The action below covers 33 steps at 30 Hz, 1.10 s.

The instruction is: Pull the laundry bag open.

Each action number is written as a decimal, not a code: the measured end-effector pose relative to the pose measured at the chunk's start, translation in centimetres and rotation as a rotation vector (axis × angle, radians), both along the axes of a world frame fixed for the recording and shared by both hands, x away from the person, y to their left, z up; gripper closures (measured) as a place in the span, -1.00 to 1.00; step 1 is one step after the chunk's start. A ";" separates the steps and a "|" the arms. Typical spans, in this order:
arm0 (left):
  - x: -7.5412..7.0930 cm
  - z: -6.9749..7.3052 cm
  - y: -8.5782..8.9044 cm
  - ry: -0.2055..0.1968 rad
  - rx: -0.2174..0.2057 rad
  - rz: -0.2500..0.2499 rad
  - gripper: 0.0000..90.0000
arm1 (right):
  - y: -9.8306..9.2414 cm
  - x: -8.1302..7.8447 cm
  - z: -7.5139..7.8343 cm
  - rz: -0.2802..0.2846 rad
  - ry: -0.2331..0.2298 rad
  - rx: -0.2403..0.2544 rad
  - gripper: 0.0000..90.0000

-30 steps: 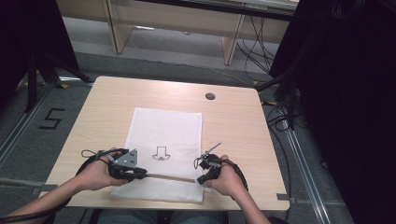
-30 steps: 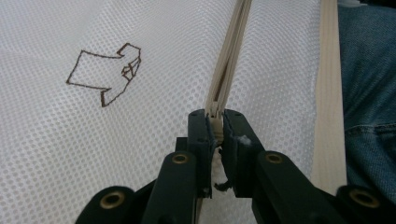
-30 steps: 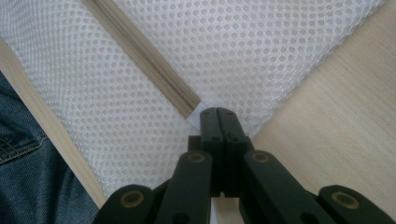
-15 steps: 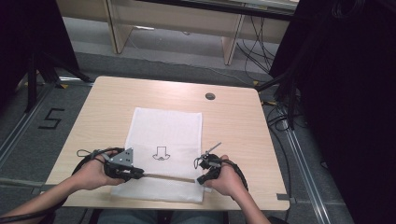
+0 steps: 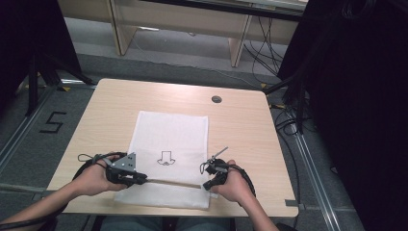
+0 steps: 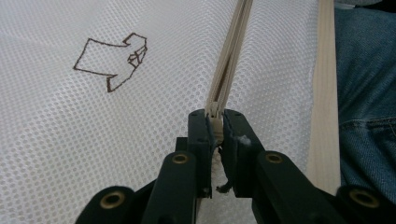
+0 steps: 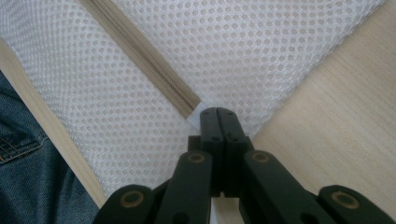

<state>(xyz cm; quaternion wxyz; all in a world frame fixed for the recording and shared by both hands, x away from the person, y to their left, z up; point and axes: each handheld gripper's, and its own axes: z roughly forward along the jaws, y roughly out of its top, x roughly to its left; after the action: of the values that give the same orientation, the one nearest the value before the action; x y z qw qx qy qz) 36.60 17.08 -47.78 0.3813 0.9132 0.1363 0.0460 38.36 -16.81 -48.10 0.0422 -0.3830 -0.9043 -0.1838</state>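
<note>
Jaws on our left gripper (image 6: 215, 122) were clamped on the zip's pull at one end of the beige zip (image 6: 229, 60), while the jaws of our right gripper (image 7: 217, 114) were pressed flat together on the fabric tab at the zip's other end (image 7: 140, 53). From the high view, we had the left gripper (image 5: 126, 174) and the right gripper (image 5: 211, 179) facing each other along the near edge of the bench (image 5: 250, 139), with the zip stretched straight between them.

The white mesh bag (image 5: 171, 139) lay flat in the middle of the bench, its near edge reaching almost to the bench's near edge, and a small drawn arrow (image 5: 166, 158) sat just beyond the zip.

We judged the bag light, soft and floppy, likely to bunch and slide on the smooth wood if pulled from one end alone. The open weave looked easy to snag or stretch, so we thought the mesh itself a poor place to grip. The sewn tab at the zip's end and the small pull seemed the firm points to hold, one anchoring while the other ran along the teeth.
</note>
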 end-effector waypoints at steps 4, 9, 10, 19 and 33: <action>0.0 0.2 0.3 -0.007 0.020 -0.006 0.82 | 0.0 0.0 0.0 0.000 0.000 0.000 1.00; 0.0 0.1 0.7 -0.003 0.017 0.000 0.82 | 0.0 0.0 0.0 0.000 -0.001 -0.001 1.00; 0.0 0.1 0.8 -0.002 0.020 -0.003 0.82 | 0.0 0.0 0.0 -0.001 0.000 0.000 1.00; 0.0 0.1 1.3 0.009 0.023 0.000 0.82 | 0.0 0.0 0.0 0.001 -0.001 0.000 1.00; -0.3 -0.3 2.1 0.032 0.003 0.020 0.82 | 0.0 0.0 0.0 0.001 0.000 0.000 1.00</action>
<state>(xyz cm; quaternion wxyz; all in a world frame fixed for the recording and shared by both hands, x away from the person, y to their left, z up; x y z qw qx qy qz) 36.27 19.15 -48.09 0.3774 0.9129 0.1513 0.0354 38.37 -16.80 -48.10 0.0422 -0.3825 -0.9046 -0.1835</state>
